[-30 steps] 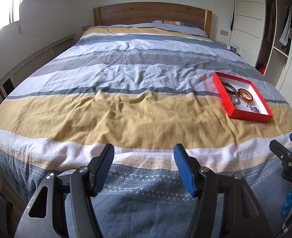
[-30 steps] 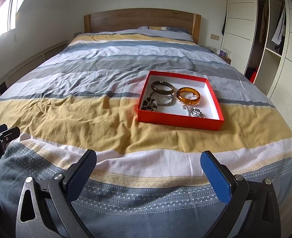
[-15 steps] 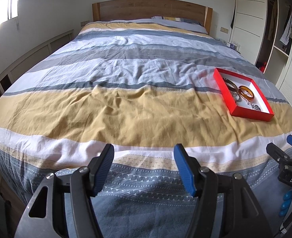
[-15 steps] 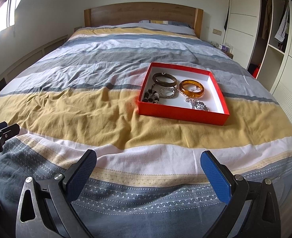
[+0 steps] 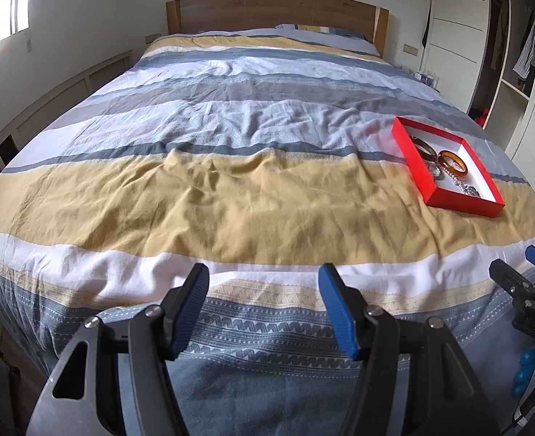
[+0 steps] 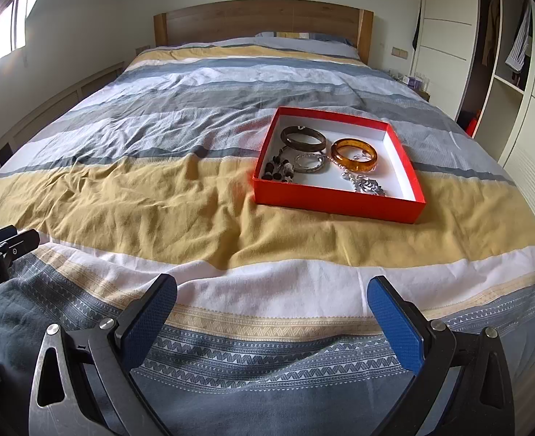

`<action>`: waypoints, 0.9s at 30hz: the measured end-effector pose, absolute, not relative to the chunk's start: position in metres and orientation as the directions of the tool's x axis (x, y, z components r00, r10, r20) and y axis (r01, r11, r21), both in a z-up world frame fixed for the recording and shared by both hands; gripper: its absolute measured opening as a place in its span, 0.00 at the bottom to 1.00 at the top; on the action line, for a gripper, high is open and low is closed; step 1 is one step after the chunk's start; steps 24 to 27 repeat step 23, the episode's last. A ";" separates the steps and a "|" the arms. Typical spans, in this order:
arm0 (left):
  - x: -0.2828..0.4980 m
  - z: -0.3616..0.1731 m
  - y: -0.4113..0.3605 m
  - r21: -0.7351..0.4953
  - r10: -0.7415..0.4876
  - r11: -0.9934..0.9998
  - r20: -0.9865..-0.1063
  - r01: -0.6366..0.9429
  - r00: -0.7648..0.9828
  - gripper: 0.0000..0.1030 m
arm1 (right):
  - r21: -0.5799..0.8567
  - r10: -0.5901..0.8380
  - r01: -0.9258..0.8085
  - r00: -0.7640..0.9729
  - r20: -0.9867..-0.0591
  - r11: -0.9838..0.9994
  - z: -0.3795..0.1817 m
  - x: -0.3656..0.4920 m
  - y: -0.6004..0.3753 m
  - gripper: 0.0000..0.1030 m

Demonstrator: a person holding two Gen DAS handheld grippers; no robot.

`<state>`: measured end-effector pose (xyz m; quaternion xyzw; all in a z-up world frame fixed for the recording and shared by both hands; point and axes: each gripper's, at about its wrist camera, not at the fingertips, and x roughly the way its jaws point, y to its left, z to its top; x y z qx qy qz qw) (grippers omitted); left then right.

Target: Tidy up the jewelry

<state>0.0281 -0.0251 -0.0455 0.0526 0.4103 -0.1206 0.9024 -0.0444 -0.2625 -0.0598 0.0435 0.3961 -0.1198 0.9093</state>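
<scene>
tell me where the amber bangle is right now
In the right wrist view the amber bangle lies inside the red tray on the bed, toward its right half, just right of the dark brown bangle.

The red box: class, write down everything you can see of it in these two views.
The red box is a shallow, open, lidless rectangle, red outside and white inside, seemingly cardboard. It lies flat on the bed, across the yellow and grey stripes, right of the middle. Inside lie a dark brown bangle, an amber bangle, a silvery ring-shaped bracelet, dark beads by the left wall and a sparkly silver chain piece. Its right part is bare. Neither gripper touches it.
</scene>
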 end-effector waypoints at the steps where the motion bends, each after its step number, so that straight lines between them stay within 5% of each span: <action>1: 0.028 -0.046 -0.025 -0.004 -0.174 0.965 -0.754 0.261 0.633 0.59 | -0.014 -0.183 0.253 0.657 -0.731 0.967 -0.060 -0.044 -0.263 0.99; 27: 0.027 -0.049 -0.027 0.000 -0.173 0.964 -0.757 0.266 0.630 0.59 | -0.012 -0.181 0.252 0.658 -0.731 0.968 -0.062 -0.044 -0.263 0.99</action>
